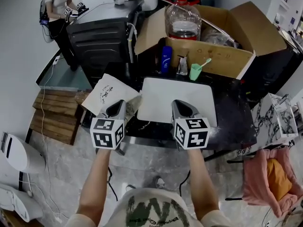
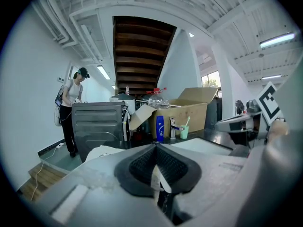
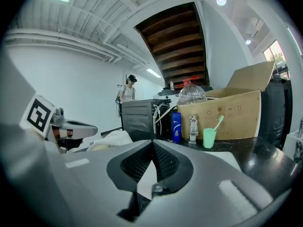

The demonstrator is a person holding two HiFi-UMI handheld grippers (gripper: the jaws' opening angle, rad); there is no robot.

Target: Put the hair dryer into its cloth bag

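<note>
Both forearms reach forward side by side, the left gripper (image 1: 117,109) and right gripper (image 1: 183,109) tipped slightly downward, fingers closed together.

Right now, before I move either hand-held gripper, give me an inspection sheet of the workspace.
Surface: dark table, with a white mat in the middle.
Job's things: white cloth bag at the mat's left edge; hair dryer, nothing seen.
Clutter: blue bottle, green cup with a toothbrush, cardboard box holding a clear jug.
Grippers: left hand-held gripper and right hand-held gripper both shut and empty.
Cables: white cables on the grey case.
Surroundings: person at far left, wooden pallet, pink cloth at right.
</note>
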